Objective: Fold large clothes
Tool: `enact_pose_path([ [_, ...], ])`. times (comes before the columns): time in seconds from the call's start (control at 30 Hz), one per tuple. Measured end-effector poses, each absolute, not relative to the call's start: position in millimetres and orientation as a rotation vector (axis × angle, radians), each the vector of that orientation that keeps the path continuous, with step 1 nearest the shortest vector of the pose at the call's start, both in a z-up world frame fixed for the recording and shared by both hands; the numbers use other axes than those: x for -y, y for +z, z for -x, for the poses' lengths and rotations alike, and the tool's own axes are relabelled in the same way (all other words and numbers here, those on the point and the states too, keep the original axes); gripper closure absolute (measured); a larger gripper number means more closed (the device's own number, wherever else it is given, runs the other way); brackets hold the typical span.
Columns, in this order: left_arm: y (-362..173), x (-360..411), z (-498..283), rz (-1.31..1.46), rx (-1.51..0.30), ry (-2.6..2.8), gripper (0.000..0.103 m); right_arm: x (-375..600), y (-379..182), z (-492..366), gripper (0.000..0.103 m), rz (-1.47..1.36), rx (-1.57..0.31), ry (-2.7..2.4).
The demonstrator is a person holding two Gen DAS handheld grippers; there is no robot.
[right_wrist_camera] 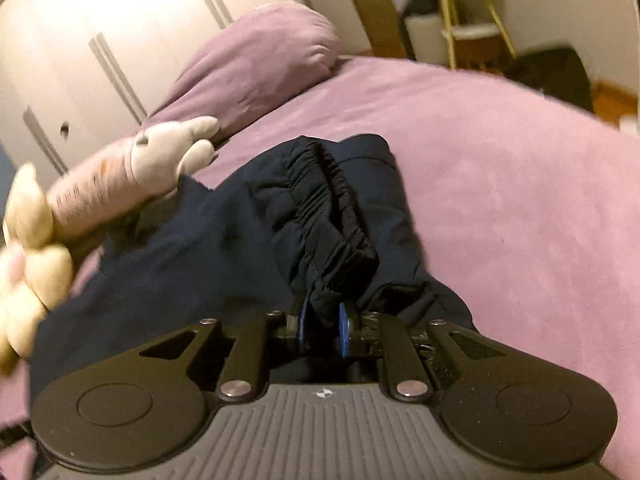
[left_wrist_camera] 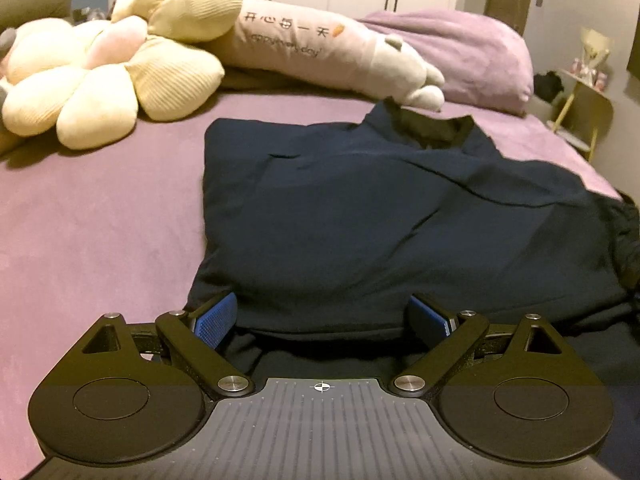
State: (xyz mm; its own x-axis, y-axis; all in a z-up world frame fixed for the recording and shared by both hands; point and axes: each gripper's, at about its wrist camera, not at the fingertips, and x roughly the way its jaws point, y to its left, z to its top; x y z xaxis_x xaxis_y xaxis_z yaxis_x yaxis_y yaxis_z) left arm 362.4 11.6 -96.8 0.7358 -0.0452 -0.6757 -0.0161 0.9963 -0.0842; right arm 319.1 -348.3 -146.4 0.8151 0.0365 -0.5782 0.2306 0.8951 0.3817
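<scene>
A large dark navy garment [left_wrist_camera: 380,216] lies partly folded on the purple bed [left_wrist_camera: 100,220], collar end at the far side. My left gripper [left_wrist_camera: 324,312] is open, its blue pads either side of the garment's near folded edge, which drapes over the fingertips. In the right wrist view the same garment [right_wrist_camera: 200,248] shows with its gathered elastic cuff [right_wrist_camera: 324,216] bunched up. My right gripper [right_wrist_camera: 322,316] is shut on that bunched dark fabric, which is pinched between the blue pads.
A cream flower-shaped plush [left_wrist_camera: 100,72] and a long pink plush with printed text [left_wrist_camera: 320,48] lie at the bed's far left. A purple pillow [left_wrist_camera: 460,48] sits at the far right. A gold-legged side table [left_wrist_camera: 580,96] stands past the bed's right edge.
</scene>
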Motion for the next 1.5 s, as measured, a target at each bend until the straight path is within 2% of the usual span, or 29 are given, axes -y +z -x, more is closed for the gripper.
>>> enact_pose_path([
  [0.17, -105.5, -15.5, -373.8, 0.072, -0.747, 0.025, 0.004, 344.8, -146.6, -328.5, 0.089, -0.384, -0.613, -0.099],
  [0.23, -110.4, -18.9, -378.4, 0.074, -0.757, 0.047, 0.0, 344.3, -148.4, -333.1, 0.088, -0.368, -0.607, -0.096],
  [0.37, -106.9, -22.9, -375.9, 0.081, -0.762, 0.045, 0.0, 338.3, -149.5, -329.8, 0.086, -0.309, -0.572, -0.099],
  [0.6, -101.3, -27.5, -349.7, 0.117, -0.768, 0.018, 0.0, 358.1, -135.4, -281.5, 0.08, -0.487, -0.525, -0.052],
  [0.77, -113.7, -12.5, -360.6, -0.012, -0.826, 0.069, 0.0, 344.6, -147.0, -299.8, 0.081, -0.39, -0.633, -0.099],
  [0.9, -99.8, -21.3, -342.9, 0.044, -0.813, 0.04, 0.0, 336.6, -138.1, -302.7, 0.081, -0.288, -0.66, -0.087],
  [1.0, -84.2, -34.3, -309.7, 0.069, -0.8, -0.03, 0.0, 343.7, -123.2, -277.6, 0.08, -0.293, -0.668, -0.052],
  [1.13, -71.5, -57.6, -241.9, 0.057, -0.813, -0.121, 0.0, 362.4, -115.6, -198.5, 0.077, -0.283, -0.68, -0.006],
  [1.2, -70.9, -72.7, -204.4, 0.053, -0.828, -0.113, 0.0, 374.0, -116.2, -154.8, 0.067, -0.273, -0.71, 0.002],
  [1.37, -83.0, -113.0, -128.3, 0.145, -0.903, -0.049, 0.0, 405.8, -126.2, -51.5, 0.052, -0.34, -0.806, -0.028],
  [1.5, -95.6, -127.8, -95.0, 0.232, -0.965, -0.036, 0.0, 428.8, -146.8, -13.4, 0.05, -0.515, -0.861, 0.009],
])
